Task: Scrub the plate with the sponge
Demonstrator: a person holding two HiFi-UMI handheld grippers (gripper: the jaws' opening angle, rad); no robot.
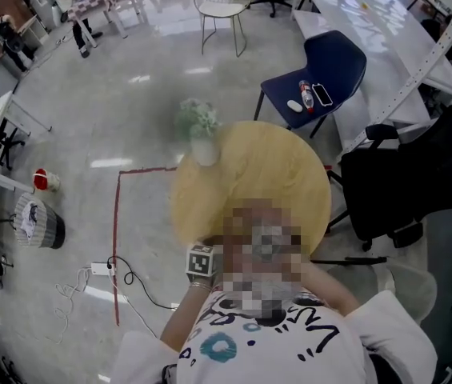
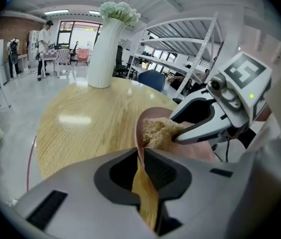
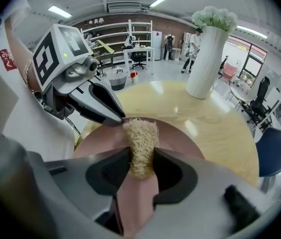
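My left gripper (image 2: 140, 156) is shut on the rim of a pink plate (image 2: 145, 121), which it holds tilted above the round wooden table (image 2: 80, 118). My right gripper (image 3: 141, 158) is shut on a straw-coloured fibrous sponge (image 3: 140, 136). The sponge's far end lies against the plate's (image 3: 180, 138) inner face, close to the left gripper (image 3: 118, 118) at the rim. In the left gripper view the sponge (image 2: 157, 131) sits in the right gripper (image 2: 182, 133). In the head view a mosaic patch hides both jaws; only the left gripper's marker cube (image 1: 200, 261) shows.
A tall white vase (image 1: 203, 146) with pale flowers stands at the table's (image 1: 274, 166) far edge. A blue chair (image 1: 330, 66) with small items on it and a black bag (image 1: 418, 182) stand to the right. Cables lie on the floor at left.
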